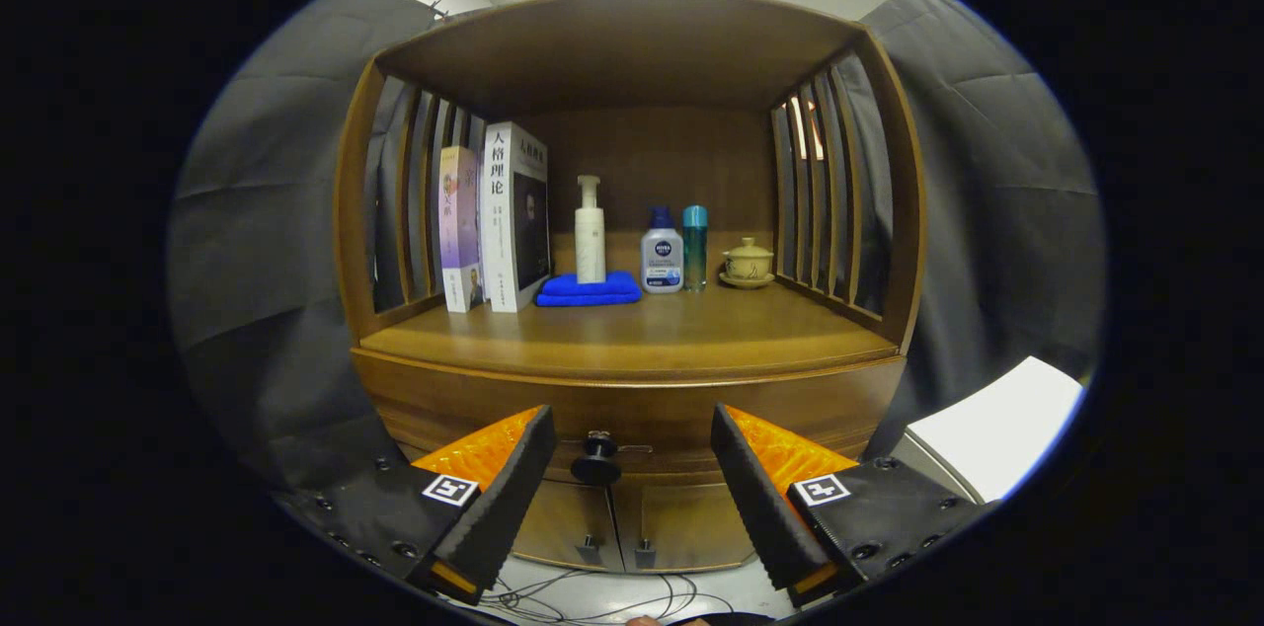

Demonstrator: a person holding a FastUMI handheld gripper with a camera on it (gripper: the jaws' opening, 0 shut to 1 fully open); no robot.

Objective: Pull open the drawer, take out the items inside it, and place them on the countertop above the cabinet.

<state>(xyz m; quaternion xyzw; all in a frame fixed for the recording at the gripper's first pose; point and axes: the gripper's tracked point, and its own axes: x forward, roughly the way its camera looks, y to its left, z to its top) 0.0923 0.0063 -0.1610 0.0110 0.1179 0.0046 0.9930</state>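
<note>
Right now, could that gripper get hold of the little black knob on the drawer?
Probably yes. The gripper is open, the drawer knob sits between its fingers, slightly toward the left one, and nothing stands between them.

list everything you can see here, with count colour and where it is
cabinet: 1, brown wood, facing the gripper, slatted sides
countertop: 1, brown, above the drawer
drawer knob: 1, black, on the closed drawer front, between the fingers
lower doors: 2, brown, below the drawer, small handles
books: 2, upright, at the countertop's left; one pale purple, one white and dark
folded cloth: 1, blue, right of the books
pump bottle: 1, white, standing on the cloth
squat bottle: 1, grey with blue cap, right of the cloth
slim bottle: 1, teal, beside the squat bottle
lidded cup: 1, cream, on a saucer, far right
cables: several, dark, on the floor
gripper: 1, fingers open, either side of the knob, not touching
</note>
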